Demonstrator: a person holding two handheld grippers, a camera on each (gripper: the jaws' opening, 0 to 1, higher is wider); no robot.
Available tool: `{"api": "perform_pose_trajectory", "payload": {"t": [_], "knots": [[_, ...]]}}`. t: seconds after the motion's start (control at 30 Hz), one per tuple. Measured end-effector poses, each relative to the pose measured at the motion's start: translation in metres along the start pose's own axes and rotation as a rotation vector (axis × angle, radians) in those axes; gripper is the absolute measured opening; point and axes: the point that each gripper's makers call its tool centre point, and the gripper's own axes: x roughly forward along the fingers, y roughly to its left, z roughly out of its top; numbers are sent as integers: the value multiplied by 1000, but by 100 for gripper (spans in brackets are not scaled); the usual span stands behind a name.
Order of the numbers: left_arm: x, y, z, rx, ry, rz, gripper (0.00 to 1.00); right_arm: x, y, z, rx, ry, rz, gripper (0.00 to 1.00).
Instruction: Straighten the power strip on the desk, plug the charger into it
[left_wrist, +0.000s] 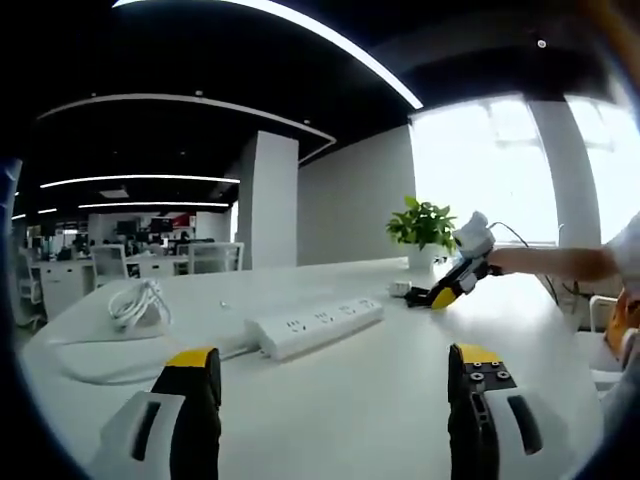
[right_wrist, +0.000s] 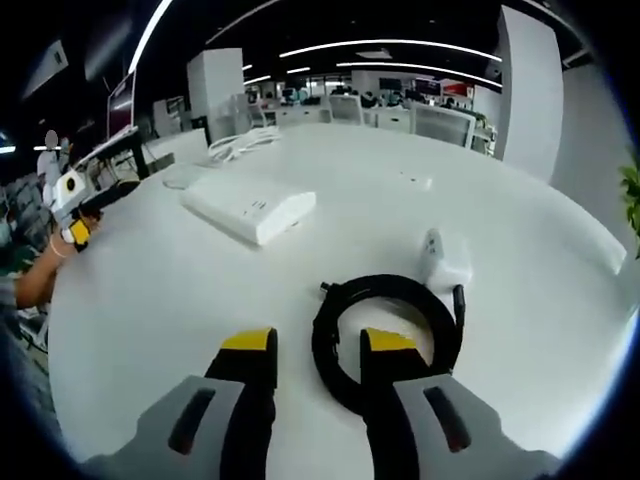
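A long white plastic power strip (left_wrist: 316, 327) lies flat on the white desk (left_wrist: 380, 400), set at a slant, its row of sockets facing up and none of them filled. Well apart from it sits the small white block-shaped charger (right_wrist: 444, 258), with its black cable (right_wrist: 385, 335) coiled in a loose ring just beside it.

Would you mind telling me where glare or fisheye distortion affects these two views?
Left gripper view: the window is blown out white behind the plant, and the ceiling light strip bows. Right gripper view: even lighting, the desk edge curves strongly.
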Motion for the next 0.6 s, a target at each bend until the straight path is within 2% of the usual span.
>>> {"api": "perform_pose_trajectory", "payload": {"t": [0.6], "knots": [[2,-3,1,1,-3,-10,96,3,-6,-1,-32,30,-10,24]]}}
